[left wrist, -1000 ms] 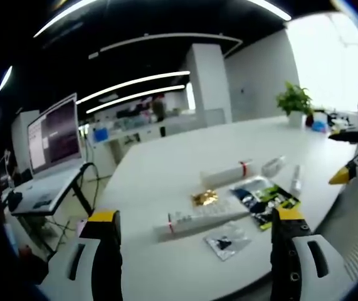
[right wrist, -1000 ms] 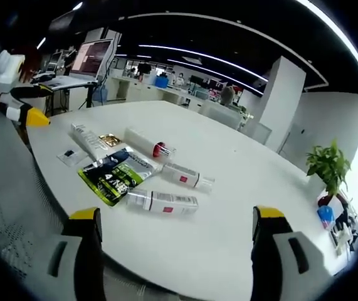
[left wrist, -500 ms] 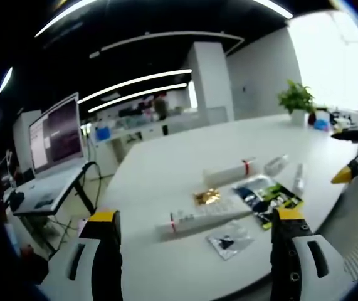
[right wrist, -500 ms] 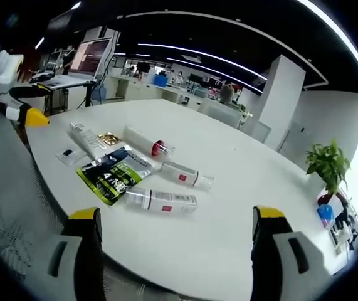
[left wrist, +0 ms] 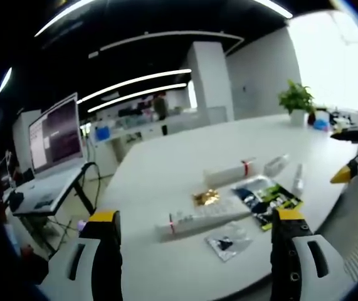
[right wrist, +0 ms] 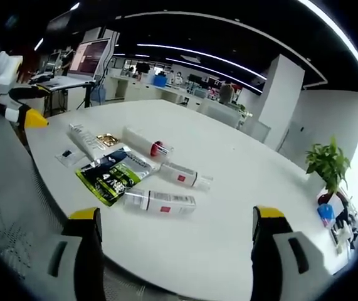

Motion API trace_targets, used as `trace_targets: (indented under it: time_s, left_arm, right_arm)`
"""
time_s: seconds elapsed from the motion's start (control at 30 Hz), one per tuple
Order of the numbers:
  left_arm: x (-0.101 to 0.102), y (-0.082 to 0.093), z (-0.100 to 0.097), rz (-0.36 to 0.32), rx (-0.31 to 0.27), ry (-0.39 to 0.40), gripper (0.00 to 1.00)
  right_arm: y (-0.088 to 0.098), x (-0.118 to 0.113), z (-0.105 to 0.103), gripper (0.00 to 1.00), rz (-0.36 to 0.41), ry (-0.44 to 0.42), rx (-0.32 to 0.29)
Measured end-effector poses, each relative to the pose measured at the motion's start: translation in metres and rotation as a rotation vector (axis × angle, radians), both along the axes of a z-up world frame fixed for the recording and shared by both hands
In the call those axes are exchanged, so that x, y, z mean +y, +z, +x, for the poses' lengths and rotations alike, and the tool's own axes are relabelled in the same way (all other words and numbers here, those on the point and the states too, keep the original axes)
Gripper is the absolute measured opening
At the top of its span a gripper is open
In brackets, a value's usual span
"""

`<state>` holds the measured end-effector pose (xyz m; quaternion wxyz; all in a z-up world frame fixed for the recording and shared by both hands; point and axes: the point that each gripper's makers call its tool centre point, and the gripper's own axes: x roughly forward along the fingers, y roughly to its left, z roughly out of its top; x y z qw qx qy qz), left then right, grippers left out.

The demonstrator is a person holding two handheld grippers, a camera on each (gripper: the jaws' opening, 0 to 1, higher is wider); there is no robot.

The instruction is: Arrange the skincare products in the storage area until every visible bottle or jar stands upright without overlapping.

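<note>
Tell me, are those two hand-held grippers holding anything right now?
No. The left hand-held gripper and right hand-held gripper are both open with nothing between the jaws; the bottles lie untouched on the white table.

Too blurred to read: labels on the tubes beside the green sachet (tube, tube). Cut off by the edge: tabletop.

Bare table right of lying bottles; pouch left.
</note>
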<state>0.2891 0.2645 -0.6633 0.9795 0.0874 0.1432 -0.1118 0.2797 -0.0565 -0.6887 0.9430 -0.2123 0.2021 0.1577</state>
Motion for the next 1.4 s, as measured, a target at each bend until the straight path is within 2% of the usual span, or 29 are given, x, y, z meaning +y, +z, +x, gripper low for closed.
trace_targets:
  time_s: [0.1,0.4,0.6,0.73,0.83,0.93,1.0,1.23,1.4]
  left_arm:
    - [-0.0005,-0.0024,-0.0017,0.007,0.017,0.001,0.97]
    - [-0.0051,0.0019,-0.0063,0.003,0.0,-0.01,0.97]
    - [-0.0052,0.003,-0.0067,0.002,-0.007,-0.007,0.97]
    - [-0.006,-0.0001,-0.0074,0.015,0.011,-0.012,0.97]
    - [-0.0066,0.0029,-0.0081,0.007,-0.004,-0.013,0.97]
    - [-0.0061,0.0026,-0.0079,0.01,-0.004,-0.012,0.97]
    - [-0.0064,-0.0001,-0.0079,0.019,0.016,-0.013,0.97]
    - [-0.0083,0.0058,-0.0077,0.01,-0.014,-0.021,0.97]
    - [-0.0083,0.0029,-0.0059,0.027,0.001,-0.023,0.97]
  right_arm:
    - [-0.0023,-0.0003,-0.0007,1.0,-0.014,0.0,0.014]
    - [0.0039,0.0016,0.0009,1.0,0.01,0.01,-0.021]
    - [0.0046,0.0027,0.0015,1.0,0.015,0.014,-0.026]
    - [0.0039,0.0034,0.0019,1.0,0.016,0.017,-0.023]
    - [0.0049,0.0037,0.0022,1.0,0.018,0.018,-0.029]
    - [0.0043,0.0036,0.0025,1.0,0.013,0.019,-0.025]
    - [0.0016,0.0026,0.0018,1.0,0.005,0.015,-0.01]
    - [0.0025,0.0029,0.001,1.0,-0.005,0.024,-0.012]
    - [-0.0003,-0.0007,0.0018,1.0,-0.01,0.01,0.005]
